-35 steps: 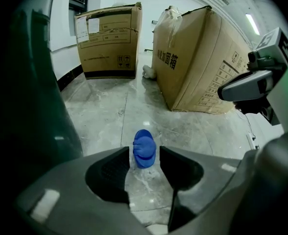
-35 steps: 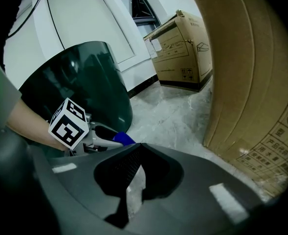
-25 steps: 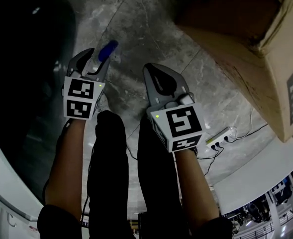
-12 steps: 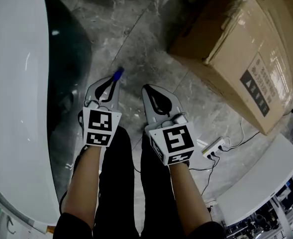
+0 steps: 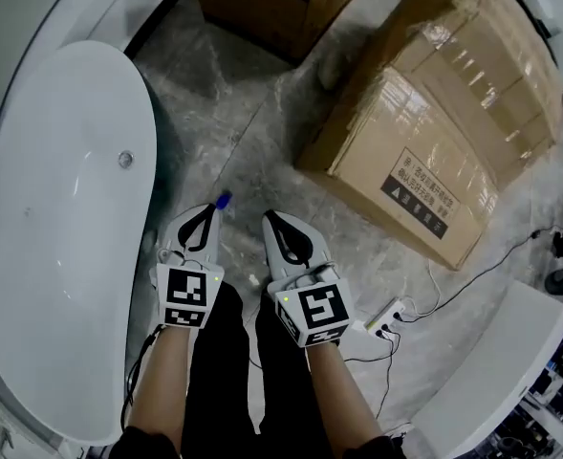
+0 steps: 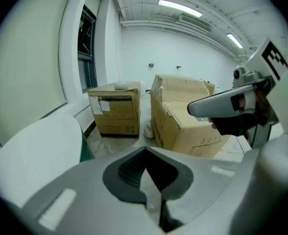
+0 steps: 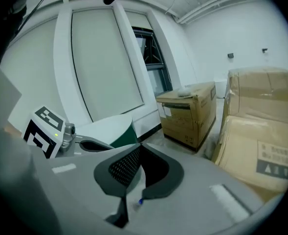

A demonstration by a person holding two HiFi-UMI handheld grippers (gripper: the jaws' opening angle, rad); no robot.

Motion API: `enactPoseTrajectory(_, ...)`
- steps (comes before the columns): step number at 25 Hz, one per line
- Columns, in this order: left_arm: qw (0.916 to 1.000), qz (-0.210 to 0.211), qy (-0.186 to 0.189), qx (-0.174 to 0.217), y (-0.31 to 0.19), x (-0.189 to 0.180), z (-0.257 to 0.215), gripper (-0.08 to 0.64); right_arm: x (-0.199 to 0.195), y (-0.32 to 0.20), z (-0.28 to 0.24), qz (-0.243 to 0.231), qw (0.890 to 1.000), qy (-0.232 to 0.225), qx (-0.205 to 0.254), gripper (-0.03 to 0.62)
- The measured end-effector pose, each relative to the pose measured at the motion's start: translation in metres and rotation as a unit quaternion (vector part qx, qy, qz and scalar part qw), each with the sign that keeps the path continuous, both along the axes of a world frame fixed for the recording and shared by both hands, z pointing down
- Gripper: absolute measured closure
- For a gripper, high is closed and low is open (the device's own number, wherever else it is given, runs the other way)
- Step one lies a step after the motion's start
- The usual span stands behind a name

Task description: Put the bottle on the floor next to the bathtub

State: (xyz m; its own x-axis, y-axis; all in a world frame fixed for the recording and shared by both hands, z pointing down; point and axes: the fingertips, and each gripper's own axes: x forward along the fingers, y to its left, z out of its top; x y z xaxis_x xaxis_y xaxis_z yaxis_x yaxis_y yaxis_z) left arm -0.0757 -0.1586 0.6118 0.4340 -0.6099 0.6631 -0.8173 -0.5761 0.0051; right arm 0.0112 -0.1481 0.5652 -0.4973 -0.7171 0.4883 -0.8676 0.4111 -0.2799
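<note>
Grey marble floor (image 5: 262, 113) between white oval bathtub (image 5: 61, 256) and large taped cardboard box (image 5: 434, 142). Left gripper (image 5: 205, 223) and right gripper (image 5: 281, 232) side by side, each with jaws closed together, nothing held. Blue-capped bottle (image 5: 224, 200) peeks out just past left gripper's tip, near bathtub's side; body hidden.

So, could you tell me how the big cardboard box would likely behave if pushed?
The big cardboard box looks bulky, so probably heavy. It lies flat on smooth stone floor, so it would likely slide, not tip.
</note>
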Motion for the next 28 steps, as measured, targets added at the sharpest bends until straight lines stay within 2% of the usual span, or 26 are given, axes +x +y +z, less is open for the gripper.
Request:
enactPoseTrajectory(8, 0.9951, -0.030, 0.027, 0.090, -0.009, 0.002, -0.170, 0.559, 0.011, -0.017, -0.152, 0.010, 0.997, -0.009, 0.079, 0.572)
enactPoseTrajectory(15, 0.9825, -0.073, 0.060, 0.160, -0.007, -0.008, -0.302, 0.559, 0.018, -0.020, -0.280, 0.008, 0.988, -0.018, 0.156, 0.577)
enactPoseTrajectory(19, 0.9761, -0.076, 0.049, 0.198, -0.003, -0.010, -0.357, 0.559, 0.023, -0.018, -0.331, -0.002, 0.981, -0.014, 0.196, 0.578)
enactPoseTrajectory(24, 0.9699, -0.074, 0.066, 0.223, 0.017, -0.009, -0.400, 0.559, 0.034, -0.006, -0.372, 0.007, 0.976, -0.030, 0.215, 0.578)
enactPoseTrajectory(28, 0.9641, -0.084, 0.075, 0.240, 0.021, -0.012, -0.440, 0.559, 0.033, -0.004, -0.406, -0.006, 0.969, -0.025, 0.245, 0.578)
